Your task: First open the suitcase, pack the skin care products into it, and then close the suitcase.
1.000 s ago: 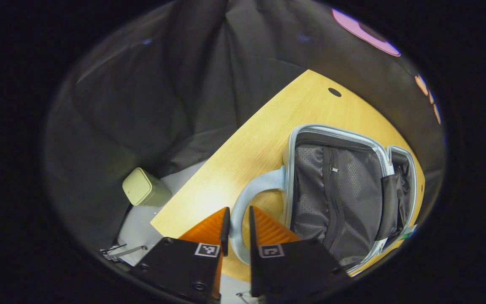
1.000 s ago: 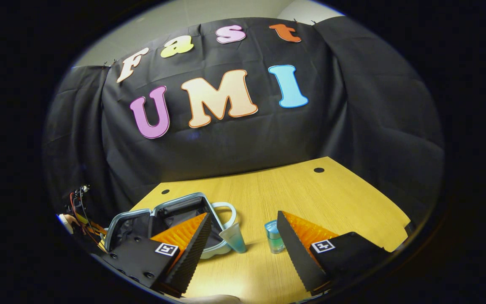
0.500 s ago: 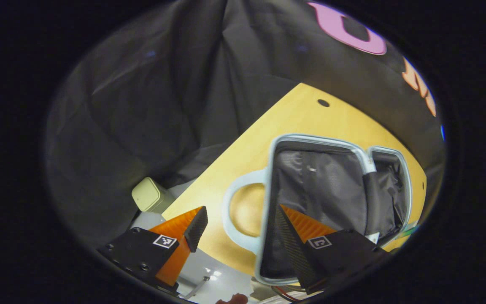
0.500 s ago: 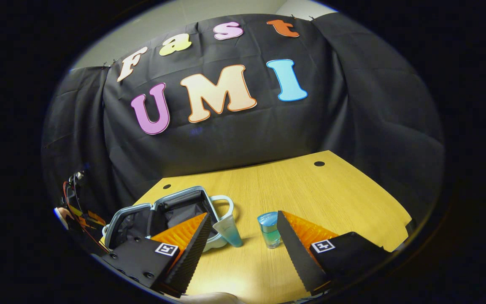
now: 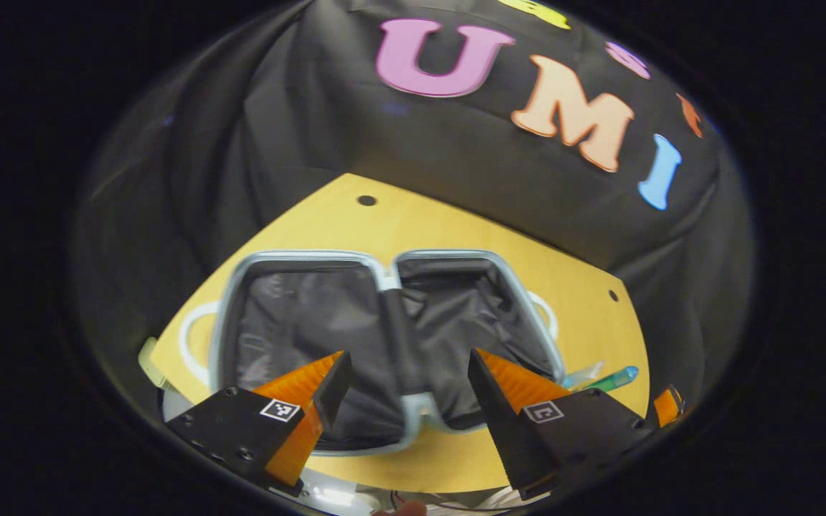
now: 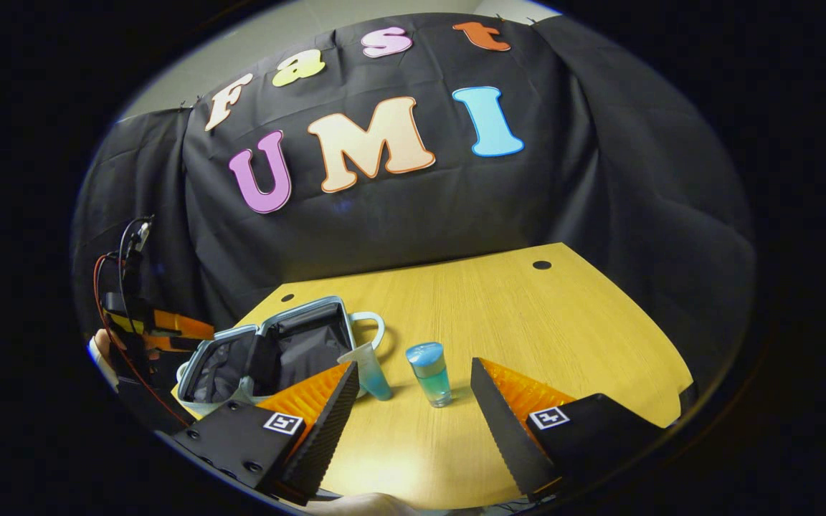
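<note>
The left gripper (image 5: 400, 383) hangs over the open suitcase (image 5: 384, 344), jaws wide, apparently touching nothing — the right gripper (image 6: 413, 390), equally spread, holds nothing near the bottle (image 6: 429, 373).

- left gripper (image 5: 400, 390): two wedge-shaped fingers (image 5: 488, 401) with ribbed faces, on black blocks with screw heads; each block carries a small square black-and-white marker.
- right gripper (image 6: 407, 401): same build; fingers' inner edges serrated.
- Red and black cables (image 6: 115, 287) run along the far gripper's body.
</note>
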Action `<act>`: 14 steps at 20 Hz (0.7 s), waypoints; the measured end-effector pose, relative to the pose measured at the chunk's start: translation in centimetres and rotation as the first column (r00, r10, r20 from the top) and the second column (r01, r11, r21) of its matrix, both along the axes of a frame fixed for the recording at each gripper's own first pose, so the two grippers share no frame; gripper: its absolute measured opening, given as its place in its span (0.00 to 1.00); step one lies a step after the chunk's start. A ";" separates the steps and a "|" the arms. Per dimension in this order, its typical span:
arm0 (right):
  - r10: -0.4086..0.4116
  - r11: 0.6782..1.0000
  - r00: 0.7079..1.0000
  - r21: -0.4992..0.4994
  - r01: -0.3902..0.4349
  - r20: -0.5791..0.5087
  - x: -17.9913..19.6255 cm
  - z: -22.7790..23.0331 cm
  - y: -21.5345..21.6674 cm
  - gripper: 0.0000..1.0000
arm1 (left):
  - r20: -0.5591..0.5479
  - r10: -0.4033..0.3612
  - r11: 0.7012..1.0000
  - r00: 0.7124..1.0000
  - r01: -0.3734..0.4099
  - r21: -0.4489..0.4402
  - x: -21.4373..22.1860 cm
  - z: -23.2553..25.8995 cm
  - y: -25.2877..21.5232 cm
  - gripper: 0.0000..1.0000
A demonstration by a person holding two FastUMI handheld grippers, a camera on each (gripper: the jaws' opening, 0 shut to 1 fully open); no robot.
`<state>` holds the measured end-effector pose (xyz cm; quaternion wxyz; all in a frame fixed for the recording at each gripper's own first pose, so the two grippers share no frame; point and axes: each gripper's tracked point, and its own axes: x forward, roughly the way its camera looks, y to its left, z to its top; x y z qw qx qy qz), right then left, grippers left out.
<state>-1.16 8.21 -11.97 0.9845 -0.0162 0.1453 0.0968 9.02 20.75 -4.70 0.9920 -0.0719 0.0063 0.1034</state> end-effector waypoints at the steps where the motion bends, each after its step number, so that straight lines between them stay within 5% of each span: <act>1: -0.001 1.000 1.000 -0.001 0.001 -0.007 0.0 -0.1 -0.4 0.98 | 0.006 -0.035 0.999 0.999 0.035 0.021 0.8 0.3 -2.2 0.96; 7: -0.008 1.000 0.999 -0.001 0.008 -0.043 0.1 -0.8 -2.2 0.98 | -0.002 -0.212 0.966 0.977 0.210 0.151 6.4 0.1 -13.4 0.96; 14: -0.031 0.999 0.994 -0.010 0.030 -0.104 -1.3 -2.3 -4.5 0.95 | -0.041 -0.284 0.931 0.958 0.286 0.229 11.4 -2.1 -19.7 0.94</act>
